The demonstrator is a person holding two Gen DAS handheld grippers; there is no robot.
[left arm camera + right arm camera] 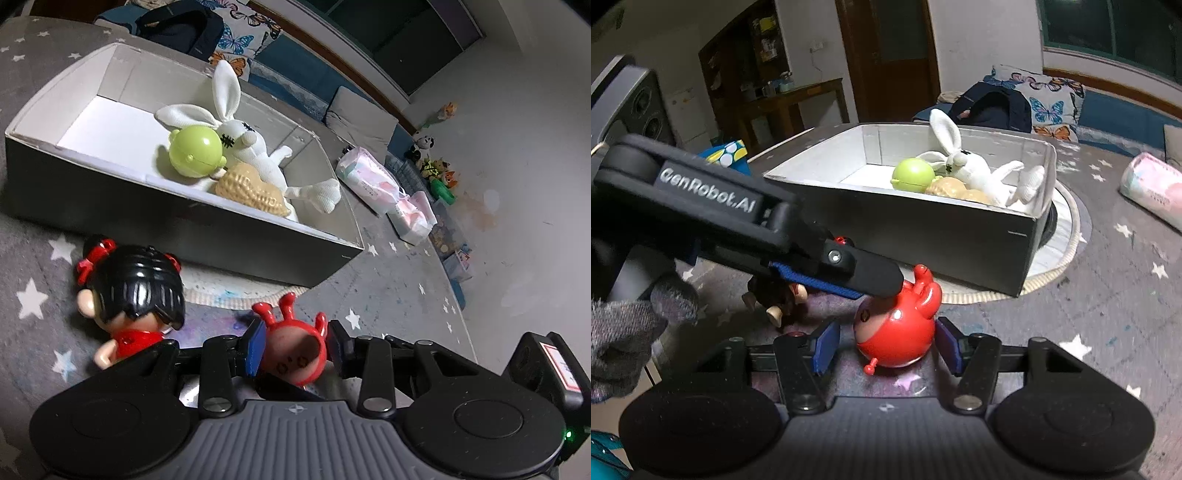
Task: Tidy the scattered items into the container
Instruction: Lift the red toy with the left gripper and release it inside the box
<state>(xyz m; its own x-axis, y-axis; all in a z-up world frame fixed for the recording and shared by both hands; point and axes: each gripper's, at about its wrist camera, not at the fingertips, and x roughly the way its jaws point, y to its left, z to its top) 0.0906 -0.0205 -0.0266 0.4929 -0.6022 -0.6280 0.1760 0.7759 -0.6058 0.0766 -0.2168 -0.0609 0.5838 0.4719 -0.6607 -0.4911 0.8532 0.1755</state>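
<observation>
Left wrist view: the left gripper (pixel 295 350) has its jaws set either side of a red round toy figure (pixel 295 354) lying on the grey star-patterned rug (pixel 388 280); the left blue pad touches the toy, while contact on the other side cannot be made out. A doll with black hair and red bows (pixel 133 295) lies on the rug just to the left of it. Behind them stands the open grey box (pixel 184 236), holding a white plush rabbit (pixel 243 136), a green ball-shaped toy (pixel 195 149) and a beige ridged toy (pixel 251 188).

Right wrist view: the right gripper (pixel 886 345) brackets the same red toy (pixel 897 332) with its jaws apart, a gap visible at each pad. The left gripper's finger (pixel 871 277) rests across the toy's top. A grey-gloved hand (pixel 631 325) shows at the left edge.
</observation>
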